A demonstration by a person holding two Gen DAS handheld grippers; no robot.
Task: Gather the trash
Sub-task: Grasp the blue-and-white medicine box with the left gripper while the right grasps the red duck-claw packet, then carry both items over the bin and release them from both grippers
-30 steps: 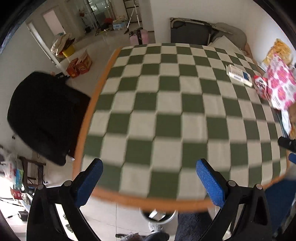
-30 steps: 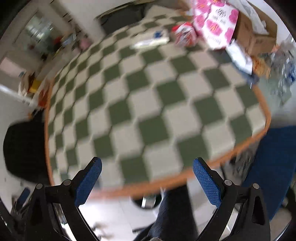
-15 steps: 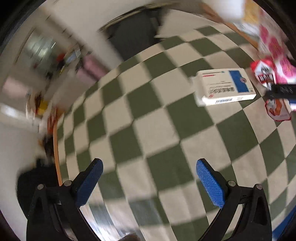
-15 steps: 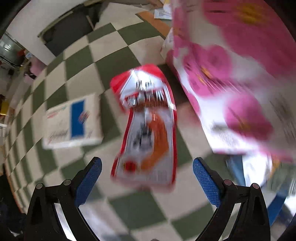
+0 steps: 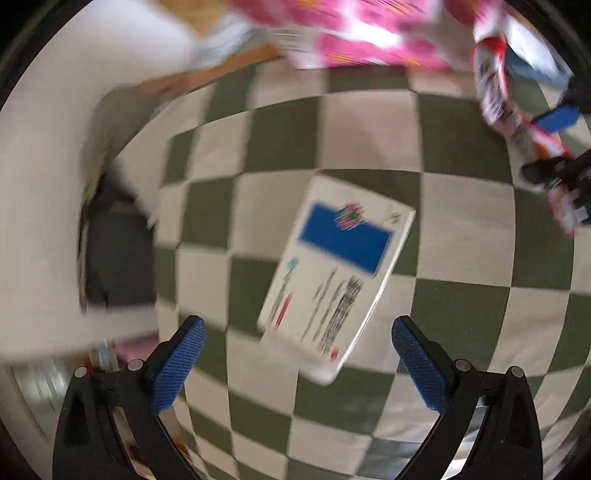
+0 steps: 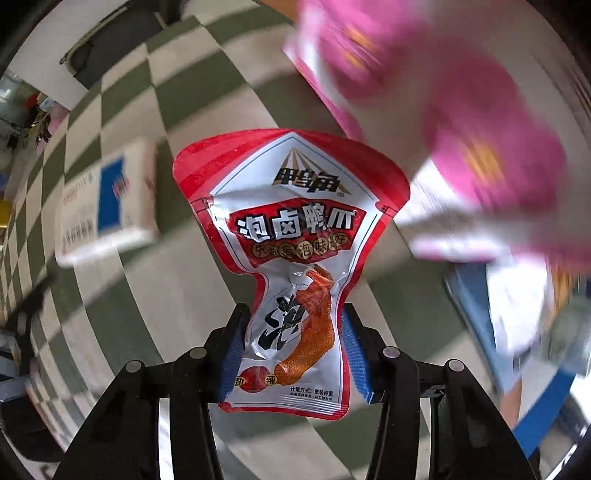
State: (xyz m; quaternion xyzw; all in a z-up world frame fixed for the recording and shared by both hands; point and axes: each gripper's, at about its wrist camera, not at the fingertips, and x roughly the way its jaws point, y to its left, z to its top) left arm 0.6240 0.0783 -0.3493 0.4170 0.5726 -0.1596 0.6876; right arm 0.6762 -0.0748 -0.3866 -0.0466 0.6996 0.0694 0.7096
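My right gripper (image 6: 293, 354) is shut on a red and white snack packet (image 6: 291, 236), gripping its narrow lower part; the packet stands up above the checkered table. It also shows in the left wrist view (image 5: 495, 88) at the upper right, with the right gripper (image 5: 554, 147) on it. My left gripper (image 5: 295, 354) is open, just above a flat white box with a blue panel (image 5: 332, 273) that lies between and ahead of its fingers. The same box (image 6: 107, 203) lies left of the packet in the right wrist view.
A green and white checkered tablecloth (image 5: 461, 240) covers the table, with an orange edge (image 5: 221, 70) at the far side. A pink flowered bag (image 6: 461, 129) lies right of the packet, also in the left wrist view (image 5: 351, 33). A blue item (image 6: 480, 314) lies at the right.
My right gripper has closed on the snack packet and lifted it. My left gripper has moved in over the white box, which now sits right in front of its open fingers.
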